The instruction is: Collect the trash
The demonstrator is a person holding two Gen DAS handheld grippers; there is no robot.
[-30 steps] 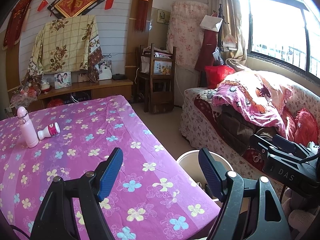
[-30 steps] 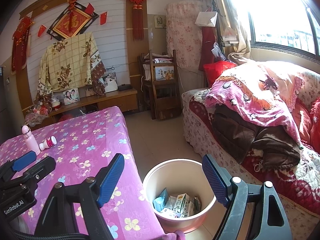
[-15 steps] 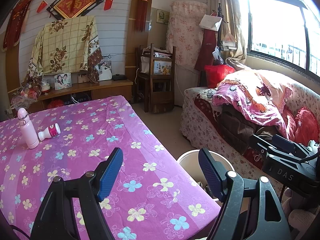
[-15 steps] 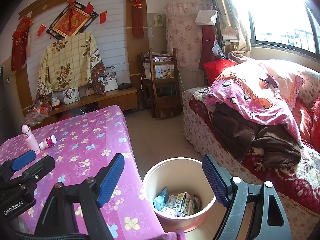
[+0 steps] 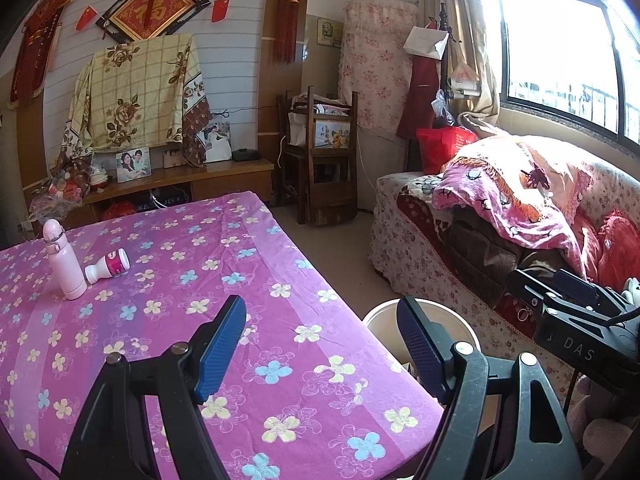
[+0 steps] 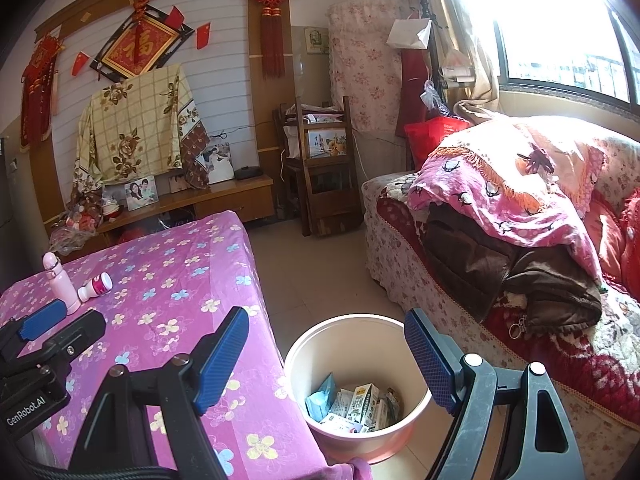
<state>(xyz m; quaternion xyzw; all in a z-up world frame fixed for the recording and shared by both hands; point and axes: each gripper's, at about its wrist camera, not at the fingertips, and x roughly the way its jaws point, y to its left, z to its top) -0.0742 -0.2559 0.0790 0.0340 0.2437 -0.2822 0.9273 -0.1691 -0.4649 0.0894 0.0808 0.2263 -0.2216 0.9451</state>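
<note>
A pale pink bin stands on the floor by the table's right edge, holding several cartons and wrappers; its rim shows in the left wrist view. A small white bottle with a pink label lies on the purple flowered tablecloth beside an upright pink flask; both show in the right wrist view, the bottle and the flask. My left gripper is open and empty over the table's near corner. My right gripper is open and empty above the bin.
A sofa piled with blankets and a brown jacket runs along the right. A wooden chair and a low wooden cabinet with photo frames stand at the back. Tiled floor lies between table and sofa.
</note>
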